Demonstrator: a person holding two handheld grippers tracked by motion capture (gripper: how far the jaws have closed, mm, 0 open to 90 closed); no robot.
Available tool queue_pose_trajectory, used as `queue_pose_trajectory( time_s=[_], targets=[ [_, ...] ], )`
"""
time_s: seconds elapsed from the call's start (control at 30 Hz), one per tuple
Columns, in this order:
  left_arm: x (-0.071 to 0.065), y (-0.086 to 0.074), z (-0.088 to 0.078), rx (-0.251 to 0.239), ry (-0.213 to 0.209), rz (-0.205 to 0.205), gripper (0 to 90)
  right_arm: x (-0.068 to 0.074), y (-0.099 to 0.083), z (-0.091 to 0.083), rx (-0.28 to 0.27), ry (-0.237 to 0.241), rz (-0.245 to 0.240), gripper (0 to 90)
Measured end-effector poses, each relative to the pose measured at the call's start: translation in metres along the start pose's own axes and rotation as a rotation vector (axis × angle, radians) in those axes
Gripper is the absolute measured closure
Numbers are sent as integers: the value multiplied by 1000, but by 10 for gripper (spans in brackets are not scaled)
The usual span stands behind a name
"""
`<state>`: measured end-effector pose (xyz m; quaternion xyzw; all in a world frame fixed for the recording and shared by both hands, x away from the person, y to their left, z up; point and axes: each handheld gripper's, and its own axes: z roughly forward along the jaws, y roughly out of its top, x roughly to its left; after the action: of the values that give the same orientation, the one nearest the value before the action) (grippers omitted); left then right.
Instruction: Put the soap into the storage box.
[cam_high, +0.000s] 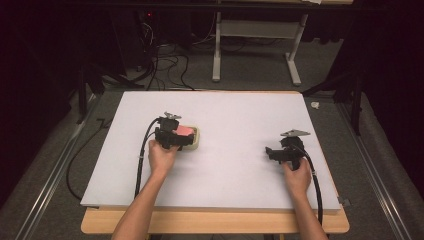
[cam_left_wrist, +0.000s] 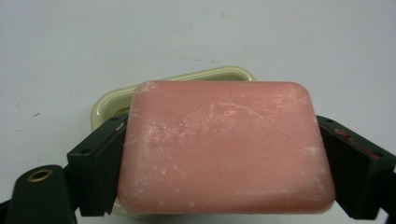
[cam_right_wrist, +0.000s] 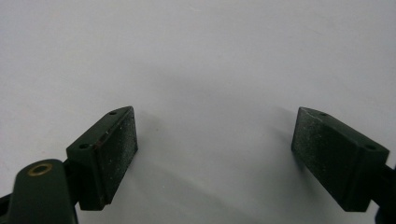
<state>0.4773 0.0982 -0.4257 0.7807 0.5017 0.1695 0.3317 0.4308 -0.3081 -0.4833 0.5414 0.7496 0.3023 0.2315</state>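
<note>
Left gripper (cam_high: 181, 135), left-centre of high view: clamped on pink soap bar (cam_high: 184, 131), jaws partway closed, one pad on each short side. Held by left hand (cam_high: 161, 157), cable trailing down-left.

Soap in left gripper view (cam_left_wrist: 224, 147): mid-frame, big, rounded-corner rectangle, salmon pink, matte. Top face scuffed w/ whitish scratches & flecks, heaviest near centre and along edges. Faint fine ridges across surface. Black pads (cam_left_wrist: 100, 165) pressing both ends, left and right of frame.

Soap dish (cam_left_wrist: 109, 105) behind & under bar: pale yellow-green, rounded rim showing at upper left and along top edge of soap, small bit at lower left too. In high view same dish (cam_high: 197, 138) just right of gripper, soap above it. Touching dish or hovering: can't tell.

White tabletop (cam_high: 235, 120) all round, wooden edge at bottom of high view.

Right gripper (cam_high: 272, 153), right-centre of high view: jaws wide apart, nothing between. Held by right hand (cam_high: 297, 177), grey plate on top, well apart from soap. Right gripper view (cam_right_wrist: 215, 154): two bare pads (cam_right_wrist: 119, 149), plain white surface betw. them.
</note>
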Motion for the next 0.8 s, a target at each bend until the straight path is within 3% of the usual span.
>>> queue_pose_trajectory(
  time_s=[0.8],
  targets=[
    [5, -2, 27, 45, 37, -37, 137, 0, 0, 0, 0, 0, 1, 149]
  ],
)
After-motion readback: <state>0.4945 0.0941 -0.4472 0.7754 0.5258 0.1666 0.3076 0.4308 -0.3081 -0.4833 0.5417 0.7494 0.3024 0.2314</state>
